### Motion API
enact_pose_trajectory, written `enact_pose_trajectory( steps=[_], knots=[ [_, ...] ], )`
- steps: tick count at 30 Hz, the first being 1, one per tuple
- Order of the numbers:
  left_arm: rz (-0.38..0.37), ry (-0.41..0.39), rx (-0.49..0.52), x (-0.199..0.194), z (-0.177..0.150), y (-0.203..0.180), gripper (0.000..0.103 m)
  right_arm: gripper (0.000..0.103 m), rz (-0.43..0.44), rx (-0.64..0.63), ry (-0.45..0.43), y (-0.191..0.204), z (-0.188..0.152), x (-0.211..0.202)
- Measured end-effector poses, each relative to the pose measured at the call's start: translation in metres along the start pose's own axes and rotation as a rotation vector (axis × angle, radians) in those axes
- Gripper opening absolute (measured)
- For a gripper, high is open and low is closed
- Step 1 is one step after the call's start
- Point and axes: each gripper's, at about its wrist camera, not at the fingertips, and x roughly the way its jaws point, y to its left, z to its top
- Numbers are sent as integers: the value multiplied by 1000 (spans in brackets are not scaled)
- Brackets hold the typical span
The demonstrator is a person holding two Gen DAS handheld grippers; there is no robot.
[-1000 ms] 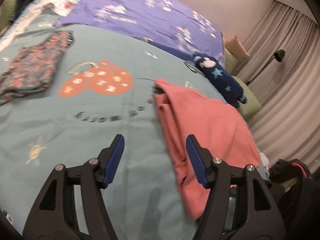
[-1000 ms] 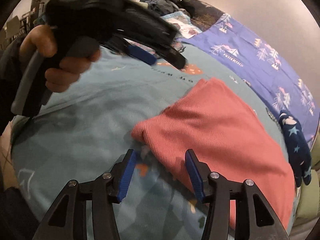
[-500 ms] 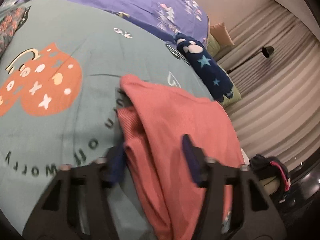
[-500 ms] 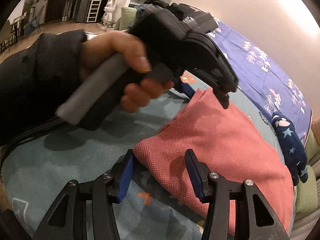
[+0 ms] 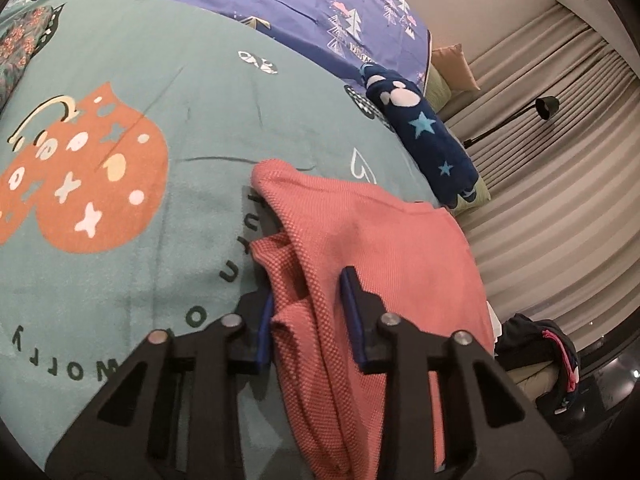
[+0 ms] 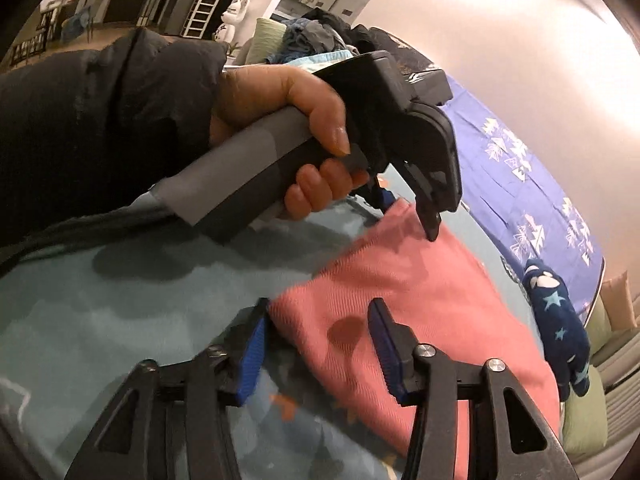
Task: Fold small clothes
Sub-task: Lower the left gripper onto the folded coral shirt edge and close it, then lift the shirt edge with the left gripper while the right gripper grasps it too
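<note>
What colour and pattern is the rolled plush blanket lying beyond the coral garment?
Dark navy plush blanket with light-blue stars and white shapes; clearest in the left wrist view.

Garment: my coral-pink knit top, waffle-textured, folded flat.
Place: it lies on the teal printed bedspread.
Edge: the near-left edge bunches into raised folds.
Far corner: rounded, lifted slightly off the bedspread.

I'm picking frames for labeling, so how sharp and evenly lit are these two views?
Left wrist view: sharp, warm indoor light; the pink garment weave reads clearly; strong fisheye bends the curtains and darkens the corners. Right wrist view: softer, with the teal bedspread smeared near the camera, a glare patch washing out the wall, and dark shadows under the hand.
</note>
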Motion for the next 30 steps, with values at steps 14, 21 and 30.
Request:
enact_pose_trajectory(
  steps=[14, 21, 30],
  knots=[
    [102, 4, 45, -15, 18, -37, 13, 8, 79, 277, -101, -59, 1, -40],
    [168, 5, 98, -18, 29, -78, 13, 8, 83, 390, -153, -90, -9, -58],
    [224, 13, 159, 0, 37, -136, 13, 8, 89, 530, -194, -128, -35, -79]
  ],
)
